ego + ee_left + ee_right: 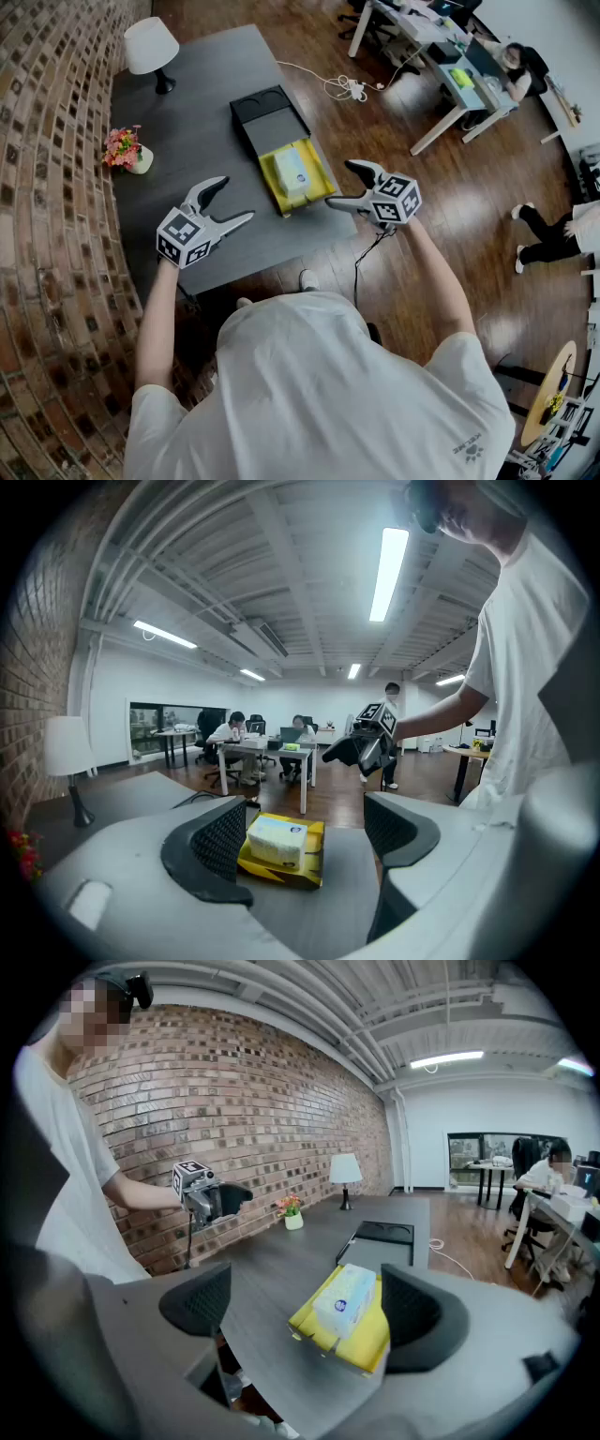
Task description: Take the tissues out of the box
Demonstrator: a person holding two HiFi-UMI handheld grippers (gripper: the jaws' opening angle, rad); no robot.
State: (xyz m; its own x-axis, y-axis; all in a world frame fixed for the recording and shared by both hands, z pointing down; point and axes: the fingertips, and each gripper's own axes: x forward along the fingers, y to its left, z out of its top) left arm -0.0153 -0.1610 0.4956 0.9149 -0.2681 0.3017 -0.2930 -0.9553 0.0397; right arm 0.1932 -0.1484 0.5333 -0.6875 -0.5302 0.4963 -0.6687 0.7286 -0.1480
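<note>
A yellow box (316, 185) lies open near the front right edge of the grey table (187, 112), with a white tissue pack (291, 172) inside it. My left gripper (237, 198) hovers open over the table, left of the box and apart from it. The right gripper (338, 183) hangs open just off the box's right side, nothing between its fingers. In the left gripper view the tissue pack (275, 840) sits in the yellow box (309, 866) ahead of the jaws. The right gripper view shows the pack (345, 1302) and box (364, 1346) below and ahead.
A black lid or tray (265, 108) lies just behind the box. A white lamp (151, 45) and a small flower pot (122, 147) stand by the brick wall at the left. A cable (347, 89) lies on the wooden floor, with desks and seated people beyond.
</note>
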